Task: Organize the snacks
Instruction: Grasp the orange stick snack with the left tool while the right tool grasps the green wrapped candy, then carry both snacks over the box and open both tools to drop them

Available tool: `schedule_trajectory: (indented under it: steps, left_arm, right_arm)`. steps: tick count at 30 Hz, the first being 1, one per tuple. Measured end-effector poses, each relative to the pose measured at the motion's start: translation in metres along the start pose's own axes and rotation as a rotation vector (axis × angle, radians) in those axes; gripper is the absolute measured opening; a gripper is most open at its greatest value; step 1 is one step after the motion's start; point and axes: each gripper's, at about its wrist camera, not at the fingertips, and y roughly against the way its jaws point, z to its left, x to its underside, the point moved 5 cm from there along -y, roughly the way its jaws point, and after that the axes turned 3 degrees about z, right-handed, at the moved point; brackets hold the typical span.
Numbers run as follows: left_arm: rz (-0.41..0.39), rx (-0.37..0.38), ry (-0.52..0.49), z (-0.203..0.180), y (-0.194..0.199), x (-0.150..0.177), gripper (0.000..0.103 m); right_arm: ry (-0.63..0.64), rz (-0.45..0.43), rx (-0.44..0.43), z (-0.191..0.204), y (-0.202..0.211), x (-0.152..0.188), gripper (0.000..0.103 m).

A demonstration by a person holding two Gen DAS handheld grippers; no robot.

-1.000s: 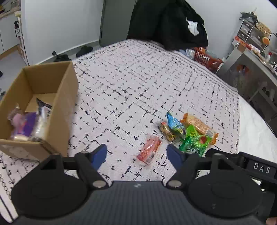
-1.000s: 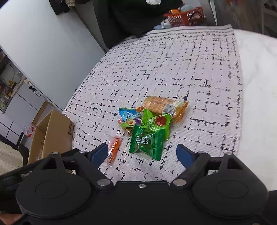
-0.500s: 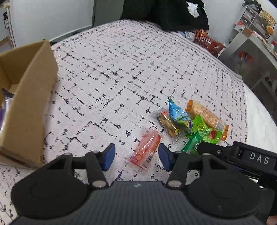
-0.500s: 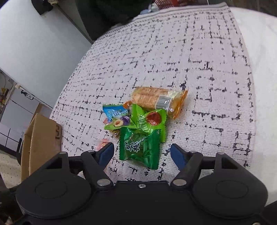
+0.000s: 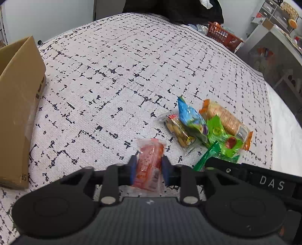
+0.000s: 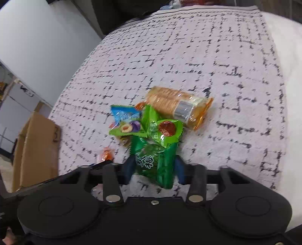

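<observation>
Your left gripper (image 5: pixel 147 168) clamps the red packet (image 5: pixel 149 164) lying on the bedspread (image 5: pixel 132 75) | your right gripper (image 6: pixel 153 170), jaws closing, squeezes the dark green packet (image 6: pixel 156 162) at the snack pile (image 6: pixel 160 120) | box (image 5: pixel 18 105) far left.

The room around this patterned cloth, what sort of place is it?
Most likely a bedroom or small living space at home: the patterned cloth looks like a bedspread, dark clothes are piled at its far end, and a red laundry-style basket sits nearby.

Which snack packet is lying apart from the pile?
The orange-red packet, between the left gripper's fingers; the others overlap in one heap.
</observation>
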Motion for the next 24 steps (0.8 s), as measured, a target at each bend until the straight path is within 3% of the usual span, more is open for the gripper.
schedule_trajectory:
  steps: [12, 24]
  left_arm:
    - [-0.038, 0.034, 0.040, 0.009, 0.038, 0.004, 0.019]
    - [-0.149, 0.062, 0.078, 0.028, 0.098, -0.005, 0.019]
  right_arm:
    - [0.038, -0.011, 0.004, 0.013, 0.022, 0.009, 0.032]
    - [0.092, -0.096, 0.024, 0.043, 0.065, 0.006, 0.032]
